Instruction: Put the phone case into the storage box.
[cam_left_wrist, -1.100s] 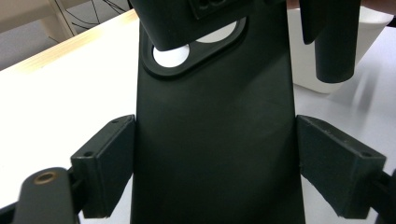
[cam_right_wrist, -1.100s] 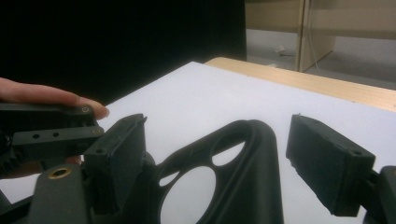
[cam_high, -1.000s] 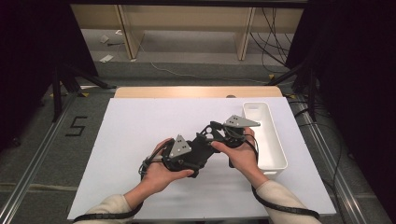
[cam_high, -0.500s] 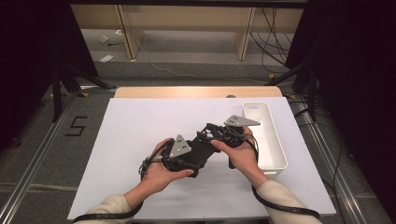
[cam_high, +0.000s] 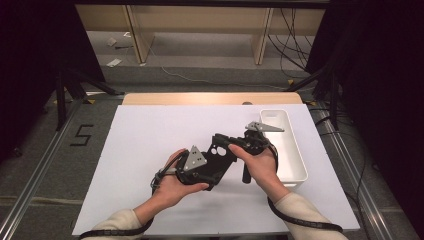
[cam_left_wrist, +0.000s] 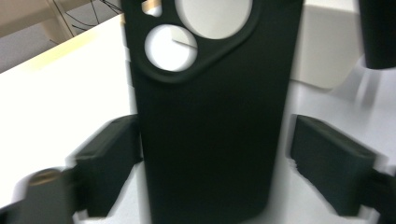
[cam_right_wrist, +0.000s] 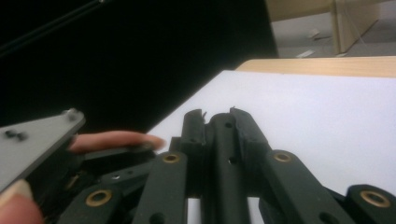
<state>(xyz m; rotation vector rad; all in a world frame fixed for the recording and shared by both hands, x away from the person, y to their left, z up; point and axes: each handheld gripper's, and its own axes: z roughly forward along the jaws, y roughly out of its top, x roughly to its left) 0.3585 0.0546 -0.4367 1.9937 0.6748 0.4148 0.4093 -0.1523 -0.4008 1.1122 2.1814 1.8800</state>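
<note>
Two grippers meet over one black phone case, passing it between them above the white mat.

One gripper, the left gripper (cam_high: 212, 162), holds the phone case (cam_left_wrist: 205, 116) between its spread jaws; the left pad touches the case's edge, while a gap shows beside the right pad, so I cannot tell how firmly it is gripped. Its camera-hole end points away from that gripper, likely so the other can reach it. At that far end the right gripper (cam_right_wrist: 217, 126) has just been closing; its jaws now stand pressed together on the case's thin edge, probably to take it over. Both hands (cam_high: 172, 187) are low and close, palms cupping the tools, with a white bin (cam_high: 287, 150) just beyond the right gripper.
</note>
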